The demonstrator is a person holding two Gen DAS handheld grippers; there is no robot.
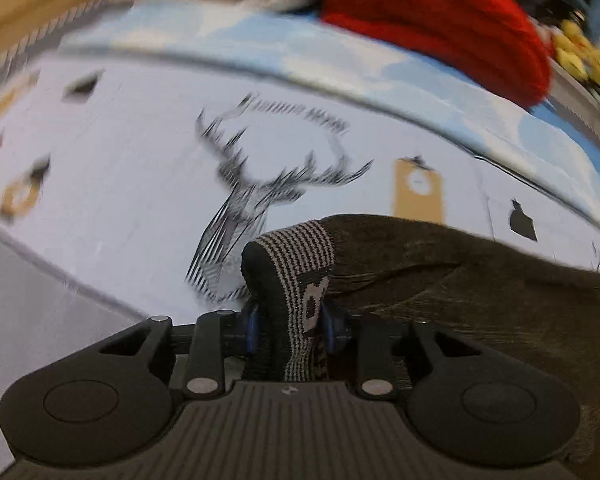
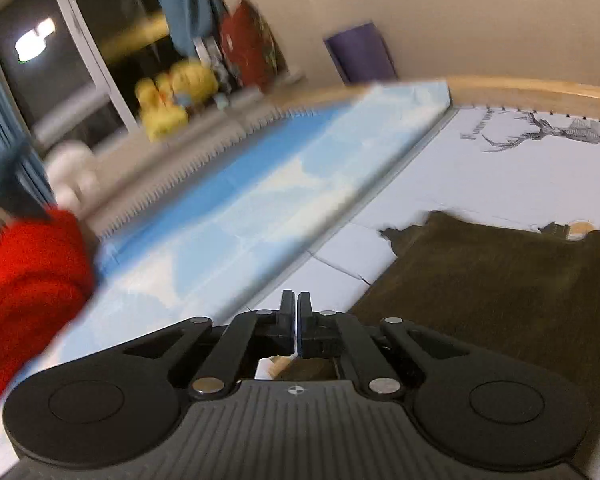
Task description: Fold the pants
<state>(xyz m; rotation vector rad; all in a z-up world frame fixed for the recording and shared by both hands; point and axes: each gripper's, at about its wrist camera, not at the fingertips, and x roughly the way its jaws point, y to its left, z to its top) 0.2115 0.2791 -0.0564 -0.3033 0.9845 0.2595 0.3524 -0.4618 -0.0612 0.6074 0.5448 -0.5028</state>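
Note:
The dark olive-brown pants (image 1: 460, 288) lie on a white bed sheet (image 1: 120, 180) with a deer print. My left gripper (image 1: 290, 320) is shut on the pants' striped grey-and-black waistband (image 1: 300, 264), which bunches up between the fingers. In the right wrist view the pants (image 2: 500, 280) lie spread flat to the right of my right gripper (image 2: 297, 300). Its fingers are shut together with nothing between them, above the sheet beside the pants' edge.
A red knitted garment (image 1: 440, 12) lies at the far side on a light blue cloud-print sheet (image 1: 340, 64); it also shows in the right wrist view (image 2: 24, 280). Yellow plush toys (image 2: 172, 96) sit by a window. A wooden bed frame (image 2: 540, 88) borders the sheet.

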